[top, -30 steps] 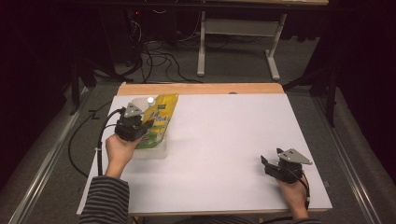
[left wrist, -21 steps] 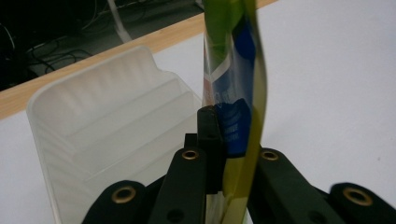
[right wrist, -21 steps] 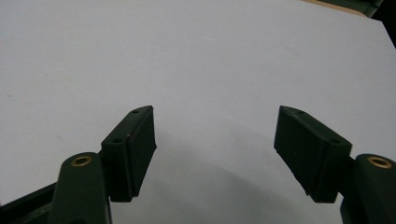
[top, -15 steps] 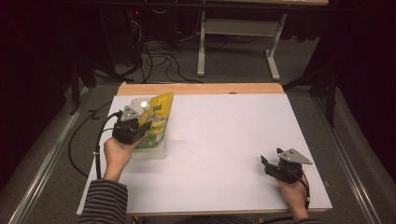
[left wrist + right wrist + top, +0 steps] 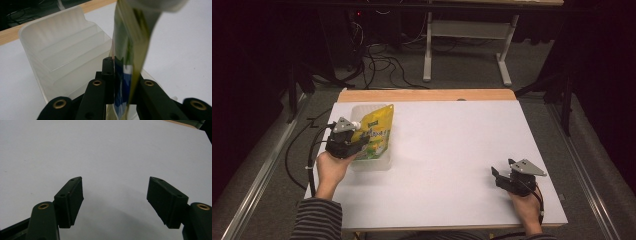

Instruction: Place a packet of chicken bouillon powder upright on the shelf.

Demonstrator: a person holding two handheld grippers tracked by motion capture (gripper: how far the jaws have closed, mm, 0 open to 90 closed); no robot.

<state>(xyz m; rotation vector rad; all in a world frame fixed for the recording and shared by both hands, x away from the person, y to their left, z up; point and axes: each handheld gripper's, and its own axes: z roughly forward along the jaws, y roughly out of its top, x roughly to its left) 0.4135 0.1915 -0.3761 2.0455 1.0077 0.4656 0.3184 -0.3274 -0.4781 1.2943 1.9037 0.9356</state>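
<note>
The left gripper (image 5: 354, 145) has a yellow pouch (image 5: 374, 134) between its jaws, which have just been opening a little but still touch it. The pouch stands in a clear plastic bin (image 5: 57, 57) at the table's (image 5: 452, 165) left side. The right gripper (image 5: 502, 176) rests far apart on the table, jaws wide and empty.

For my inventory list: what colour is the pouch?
Mostly yellow-green, with a white cap; the pouch shows best in the high view.
</note>
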